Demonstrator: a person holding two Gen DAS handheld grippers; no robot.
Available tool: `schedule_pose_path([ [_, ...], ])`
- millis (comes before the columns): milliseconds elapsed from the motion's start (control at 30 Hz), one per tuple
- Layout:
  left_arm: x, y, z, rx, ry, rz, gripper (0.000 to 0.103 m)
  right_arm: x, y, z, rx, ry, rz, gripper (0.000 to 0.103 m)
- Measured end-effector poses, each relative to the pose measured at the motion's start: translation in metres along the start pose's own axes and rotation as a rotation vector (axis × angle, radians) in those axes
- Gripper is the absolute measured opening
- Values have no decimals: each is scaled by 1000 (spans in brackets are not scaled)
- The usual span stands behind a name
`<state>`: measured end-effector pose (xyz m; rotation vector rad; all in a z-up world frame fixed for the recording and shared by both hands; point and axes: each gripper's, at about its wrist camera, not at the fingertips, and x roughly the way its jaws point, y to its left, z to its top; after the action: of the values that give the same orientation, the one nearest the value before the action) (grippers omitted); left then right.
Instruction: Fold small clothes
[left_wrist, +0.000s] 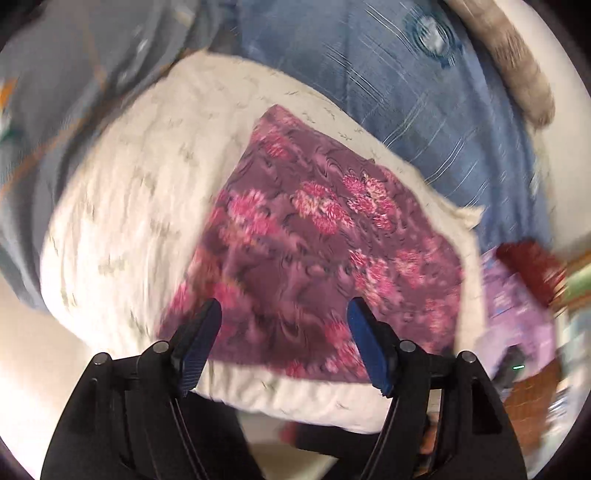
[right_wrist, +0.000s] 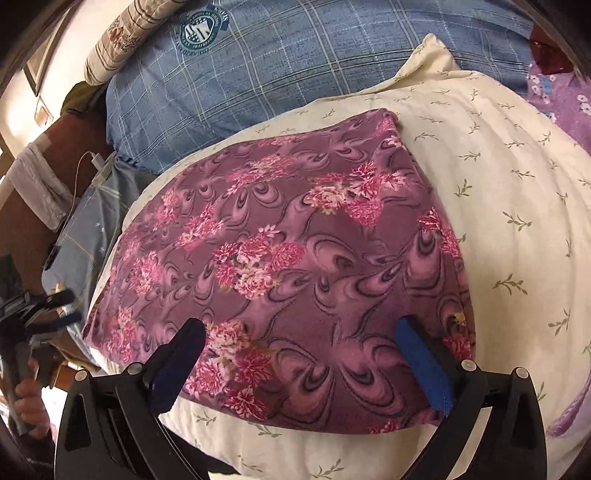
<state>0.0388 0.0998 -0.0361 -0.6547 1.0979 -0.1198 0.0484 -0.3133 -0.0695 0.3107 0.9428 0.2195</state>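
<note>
left edge of the right wrist view: left gripper (right_wrist: 64, 308) in a hand (right_wrist: 27, 400), fingers apart, empty. centre: purple floral cloth (right_wrist: 280, 258) lying flat on the cream sprigged pillow (right_wrist: 517, 206), apparently folded into a neat rectangle, edges aligned. lower frame: right gripper (right_wrist: 301, 360) over the cloth's near edge, fingers spread wide, gripping nothing. probably near done; maybe one more fold or setting aside.

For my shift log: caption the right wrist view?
Open right claw above folded purple floral cloth on cream pillow.
</note>
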Motion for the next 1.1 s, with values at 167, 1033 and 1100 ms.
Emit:
schedule_pose_path([
  [167,9,51,-25,-178,51,-174,70,0,17,6,-48,17,-89,103],
  [1033,40,-40,1,66,-63,29,18,55,71,4,-380,-172,-263,102],
  [1100,26,-78,-6,222,-151,90,18,54,70,3,-377,-177,-259,102],
])
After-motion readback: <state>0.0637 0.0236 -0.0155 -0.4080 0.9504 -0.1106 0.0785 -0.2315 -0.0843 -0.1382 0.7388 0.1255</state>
